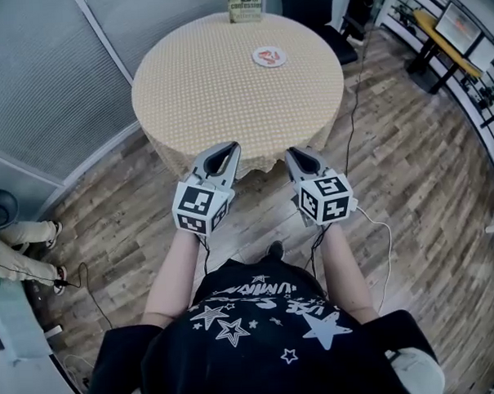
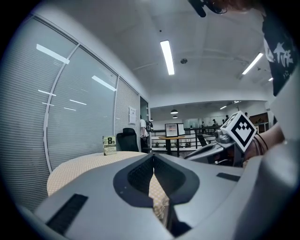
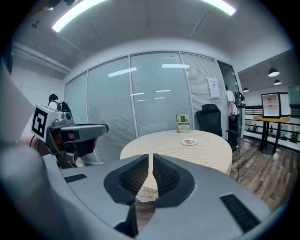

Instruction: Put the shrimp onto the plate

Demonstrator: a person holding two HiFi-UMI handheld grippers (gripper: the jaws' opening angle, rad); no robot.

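A small white plate (image 1: 269, 56) lies on the far side of a round table (image 1: 218, 95) with a dotted yellow cloth. Something red, seemingly the shrimp (image 1: 267, 55), lies on it; it is too small to make out. The right gripper view also has the plate (image 3: 189, 141) far ahead. My left gripper (image 1: 228, 146) and right gripper (image 1: 298, 152) hover side by side at the table's near edge, well short of the plate. The jaws of both are shut with nothing between them, as the left gripper view (image 2: 153, 155) and right gripper view (image 3: 151, 155) show.
A green-and-white sign card (image 1: 246, 4) stands at the table's far edge. A black office chair (image 1: 331, 21) is behind the table. Cables (image 1: 353, 106) trail over the wooden floor on the right. A seated person's legs and shoes (image 1: 24, 243) are at the left, beside a glass partition.
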